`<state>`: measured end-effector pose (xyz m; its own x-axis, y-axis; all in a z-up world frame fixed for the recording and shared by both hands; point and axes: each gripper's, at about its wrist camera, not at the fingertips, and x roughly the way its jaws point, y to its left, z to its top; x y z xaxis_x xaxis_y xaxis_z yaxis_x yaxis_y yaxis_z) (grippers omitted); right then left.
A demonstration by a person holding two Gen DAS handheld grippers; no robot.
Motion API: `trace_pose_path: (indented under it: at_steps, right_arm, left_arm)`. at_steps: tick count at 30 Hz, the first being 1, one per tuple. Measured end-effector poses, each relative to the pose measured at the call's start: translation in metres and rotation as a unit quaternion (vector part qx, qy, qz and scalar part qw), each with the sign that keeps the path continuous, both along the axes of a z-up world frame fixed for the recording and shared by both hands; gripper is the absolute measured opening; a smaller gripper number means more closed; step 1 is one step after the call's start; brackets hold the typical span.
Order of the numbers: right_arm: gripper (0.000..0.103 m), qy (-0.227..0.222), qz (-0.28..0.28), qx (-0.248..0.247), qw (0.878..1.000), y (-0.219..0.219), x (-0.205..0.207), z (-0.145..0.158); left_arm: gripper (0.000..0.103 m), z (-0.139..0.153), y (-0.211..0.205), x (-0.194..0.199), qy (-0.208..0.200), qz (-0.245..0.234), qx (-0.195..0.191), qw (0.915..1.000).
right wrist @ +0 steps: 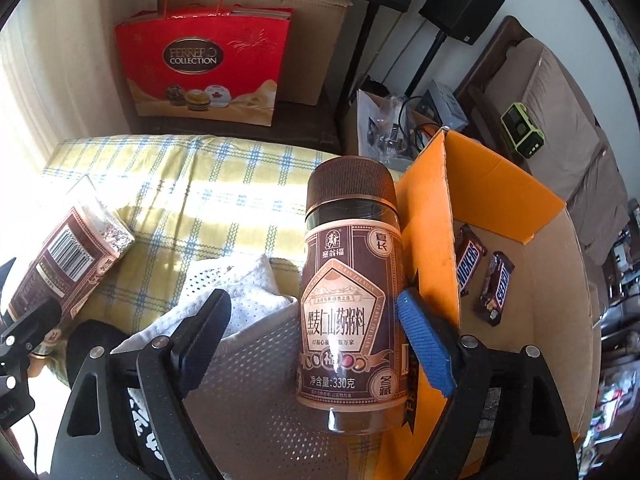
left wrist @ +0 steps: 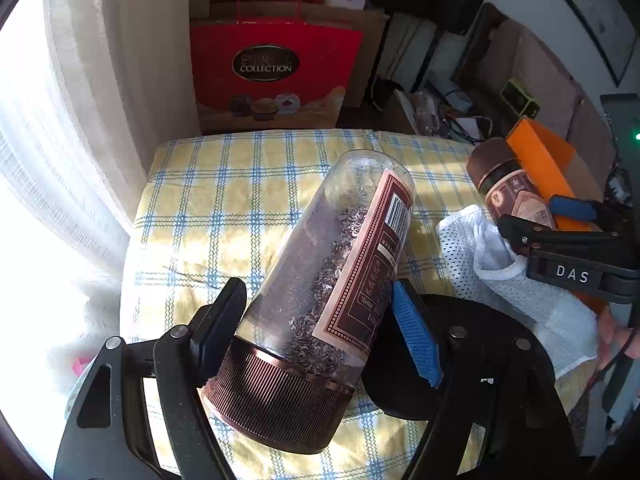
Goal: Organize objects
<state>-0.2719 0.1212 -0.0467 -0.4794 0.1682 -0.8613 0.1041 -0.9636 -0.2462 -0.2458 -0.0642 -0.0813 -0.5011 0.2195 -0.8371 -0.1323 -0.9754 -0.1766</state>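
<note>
The left gripper (left wrist: 316, 320) clamps a tall clear jar (left wrist: 332, 264) of dark flakes, lid towards the camera, tilted over a yellow checked cloth (left wrist: 224, 200). The right gripper (right wrist: 316, 344) stands astride a brown-lidded jar (right wrist: 348, 300); its blue pad is at the jar's side while the black one stands clear, so no grip shows. Beside it an orange box (right wrist: 500, 184) holds two chocolate bars (right wrist: 484, 272). Packing appears under way; next, each jar likely needs lifting over the box wall.
</note>
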Motion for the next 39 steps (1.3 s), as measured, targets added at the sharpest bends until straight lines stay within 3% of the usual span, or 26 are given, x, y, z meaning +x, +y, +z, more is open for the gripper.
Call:
trace_pose_path:
  at_steps: [2,5,11,15,24,34,39]
  right_arm:
    - [0.073,0.004,0.021,0.006,1.0,-0.008,0.008,0.005]
    - [0.057,-0.007,0.039,-0.027,0.999,-0.013,0.014,0.008]
    - [0.062,0.017,-0.003,0.01,1.0,0.0,0.003,0.005]
    - [0.073,-0.007,-0.029,0.036,0.999,0.008,-0.01,-0.009]
    - [0.076,-0.034,-0.025,0.094,0.995,0.002,-0.026,-0.025]
    - [0.075,-0.08,-0.003,0.152,0.985,-0.006,-0.052,-0.046]
    - [0.068,-0.087,0.009,0.138,0.987,-0.004,-0.062,-0.045]
  left_arm:
    - [0.072,0.0,-0.001,0.001,0.003,0.0,-0.001,1.0]
    - [0.072,0.0,-0.001,0.002,0.004,0.0,-0.002,1.0]
    - [0.072,-0.001,-0.001,0.004,0.004,0.001,-0.006,1.0]
    - [0.072,0.0,0.001,0.003,0.005,0.004,-0.009,0.9999]
    - [0.073,-0.001,0.002,0.003,0.004,0.005,-0.008,0.9999]
    - [0.074,-0.001,0.002,0.0,-0.001,0.009,-0.004,1.0]
    - [0.074,-0.008,0.004,-0.006,-0.02,0.007,0.01,0.9997]
